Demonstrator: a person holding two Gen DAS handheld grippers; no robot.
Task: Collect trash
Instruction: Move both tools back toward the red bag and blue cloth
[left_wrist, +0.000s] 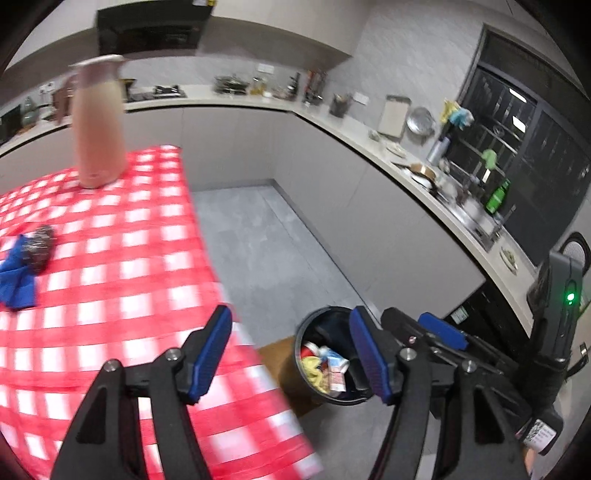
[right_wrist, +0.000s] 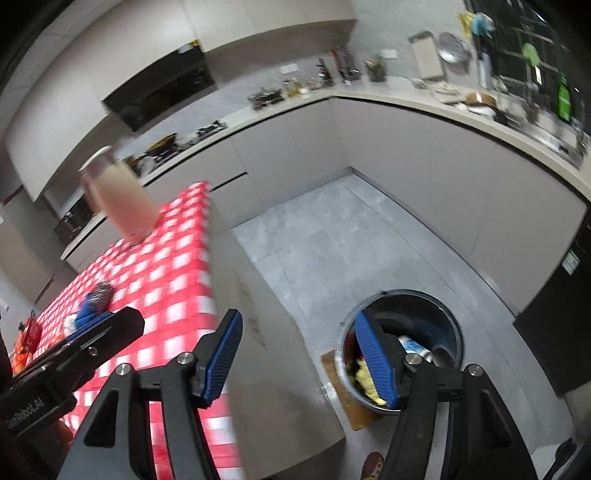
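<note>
A black trash bin stands on the floor beside the table, holding cartons and wrappers; in the right wrist view the bin holds a can and yellow trash. My left gripper is open and empty, over the table's edge and the bin. My right gripper is open and empty above the floor between table and bin. The right gripper also shows in the left wrist view. A dark steel-wool ball and a blue cloth lie on the red checked tablecloth.
A tall beige jug stands at the table's far end. Orange packaging lies at the table's left edge. Kitchen counters with utensils ring the grey floor. A brown mat lies under the bin.
</note>
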